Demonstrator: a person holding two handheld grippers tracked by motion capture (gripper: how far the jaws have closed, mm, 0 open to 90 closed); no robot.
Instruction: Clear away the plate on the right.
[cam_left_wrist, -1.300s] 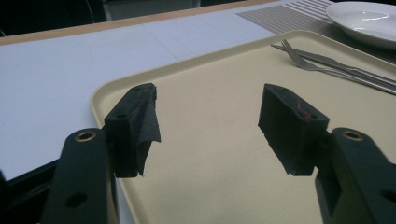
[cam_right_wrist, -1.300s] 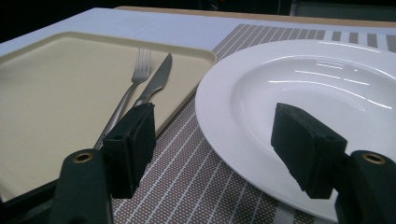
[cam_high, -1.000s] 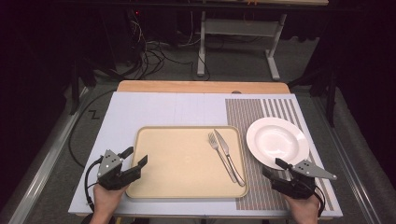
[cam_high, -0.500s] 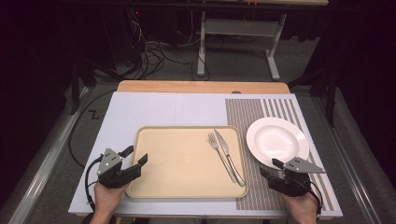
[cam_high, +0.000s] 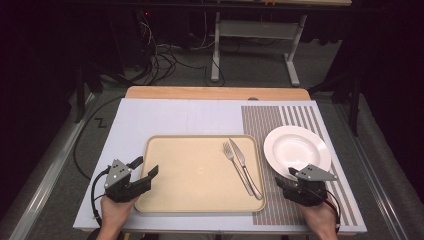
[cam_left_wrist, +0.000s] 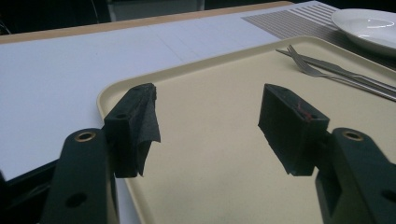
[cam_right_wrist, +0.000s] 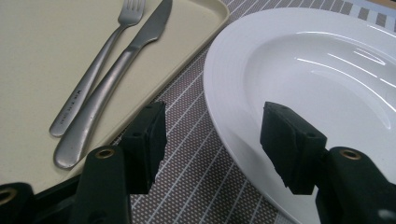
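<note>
A beige tray (cam_high: 195, 172) lies in the middle of the board with a fork (cam_high: 237, 167) and a knife (cam_high: 247, 170) side by side at its right end. To its right a white plate (cam_high: 295, 147) sits on a striped mat. My left gripper (cam_high: 145, 166) is open over the tray's near left corner (cam_left_wrist: 210, 84), nothing between its jaws. My right gripper (cam_high: 285, 177) is at the plate's near rim; its jaws have just been closing. They stand open astride the plate's rim (cam_right_wrist: 224, 116), pads clear of it. The fork (cam_right_wrist: 100, 60) and knife (cam_right_wrist: 121, 65) lie to their left.
The striped grey mat (cam_high: 280, 120) covers the right part of the white board (cam_high: 175, 117), which rests on a wooden table (cam_high: 215, 92). Beyond it are floor cables and a metal stand's legs (cam_high: 217, 55). A rail (cam_high: 45, 170) runs along the left.
My right gripper has edged a little left toward the plate's near rim, and its jaws stand slightly narrower. The left gripper, tray, cutlery and plate have not moved.
</note>
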